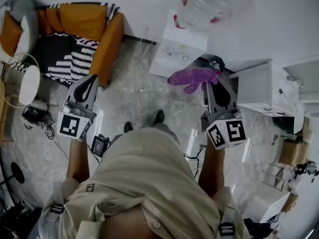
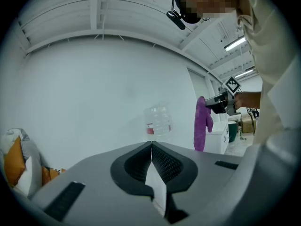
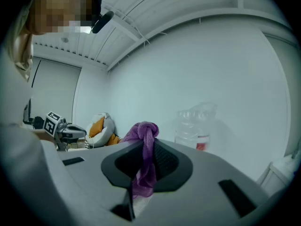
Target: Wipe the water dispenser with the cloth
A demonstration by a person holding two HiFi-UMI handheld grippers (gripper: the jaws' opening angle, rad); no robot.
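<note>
Purple cloth (image 1: 193, 77) bunched in right gripper (image 1: 211, 85) jaws, white water dispenser (image 1: 177, 51) by wall, clear bottle (image 1: 209, 4) apparently atop

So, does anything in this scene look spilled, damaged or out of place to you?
Nothing looks spilled or damaged. The purple cloth hangs bunched from the shut jaws of the right gripper, and the water dispenser stands upright. The only untidy thing is a white cable trailing loose beside it.

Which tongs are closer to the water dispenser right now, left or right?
Right. The right tongs, shut on the purple cloth, sit close in front of the water dispenser; the left tongs are farther off, by the orange sofa.
</note>
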